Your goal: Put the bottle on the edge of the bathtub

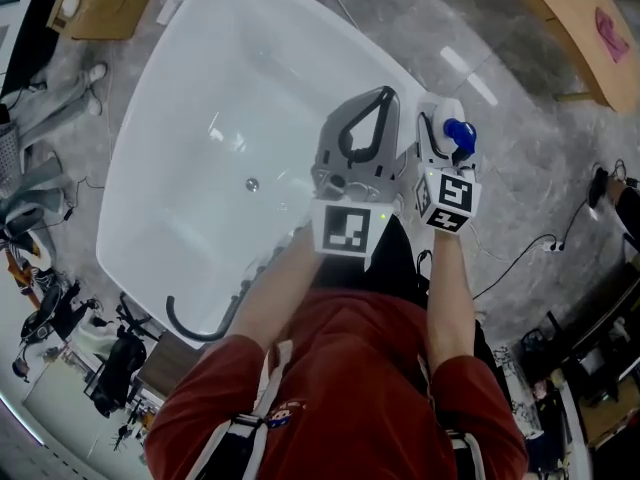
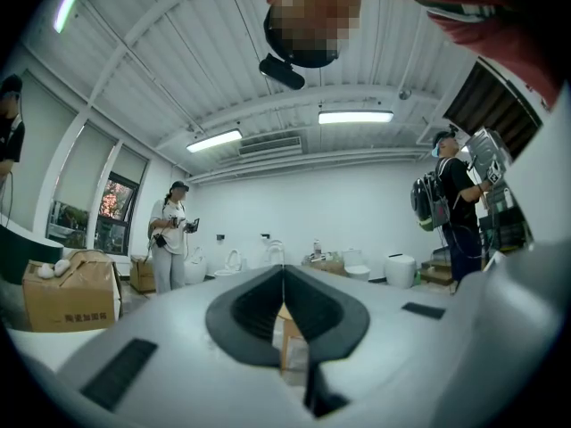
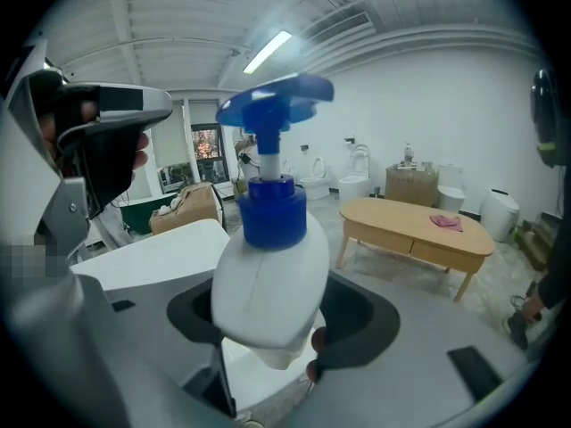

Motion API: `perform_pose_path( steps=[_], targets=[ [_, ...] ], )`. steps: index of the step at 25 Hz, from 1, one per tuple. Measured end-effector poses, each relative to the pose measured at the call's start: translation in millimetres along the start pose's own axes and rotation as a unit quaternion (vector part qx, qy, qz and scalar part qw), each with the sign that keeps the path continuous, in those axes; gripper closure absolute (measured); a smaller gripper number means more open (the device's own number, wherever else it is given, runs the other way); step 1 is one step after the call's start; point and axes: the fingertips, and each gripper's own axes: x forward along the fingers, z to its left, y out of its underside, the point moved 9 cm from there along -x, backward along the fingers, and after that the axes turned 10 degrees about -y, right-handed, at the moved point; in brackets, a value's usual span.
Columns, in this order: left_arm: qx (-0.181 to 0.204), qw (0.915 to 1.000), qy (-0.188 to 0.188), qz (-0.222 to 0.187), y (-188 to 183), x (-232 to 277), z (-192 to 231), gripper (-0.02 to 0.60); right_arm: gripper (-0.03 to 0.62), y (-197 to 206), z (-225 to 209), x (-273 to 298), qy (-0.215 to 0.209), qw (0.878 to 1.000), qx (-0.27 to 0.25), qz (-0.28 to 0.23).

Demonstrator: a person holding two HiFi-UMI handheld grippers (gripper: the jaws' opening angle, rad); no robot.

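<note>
White plastic with a blue pump, the bottle (image 3: 268, 266) stood upright, pinched at its lower body by the fingers (image 3: 361, 315) of the right gripper (image 1: 445, 126). In the head view it was at the right rim of the bathtub (image 1: 190, 88); whether it touched the rim could not be told. Just beside it, over the bathtub's basin, the left gripper (image 1: 385, 96) hovered with its fingers (image 2: 245, 310) pressed together, empty.

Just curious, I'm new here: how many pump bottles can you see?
1: a white bottle with blue pump, gripped in the right tongs, by the bathtub. Others may be hidden.
</note>
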Motion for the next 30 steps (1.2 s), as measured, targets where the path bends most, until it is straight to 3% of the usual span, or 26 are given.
perform_pose_path(
  steps=[17, 25, 30],
  targets=[
    [-0.030, 0.9989, 0.001, 0.037, 36.5, 5.8, 11.9, 0.566, 0.319, 51.1, -0.8, 37.8, 0.010, 0.999, 0.016, 0.046],
    [-0.041, 0.9986, 0.014, 0.028, 37.4, 0.3, 5.9, 0.566, 0.315, 58.0, 6.5, 38.6, 0.018, 0.999, -0.018, 0.038],
    [-0.035, 0.9985, 0.020, 0.037, 39.9, -3.0, 5.4, 0.566, 0.269, 59.9, 6.2, 39.1, 0.021, 0.999, -0.017, 0.038]
  ],
)
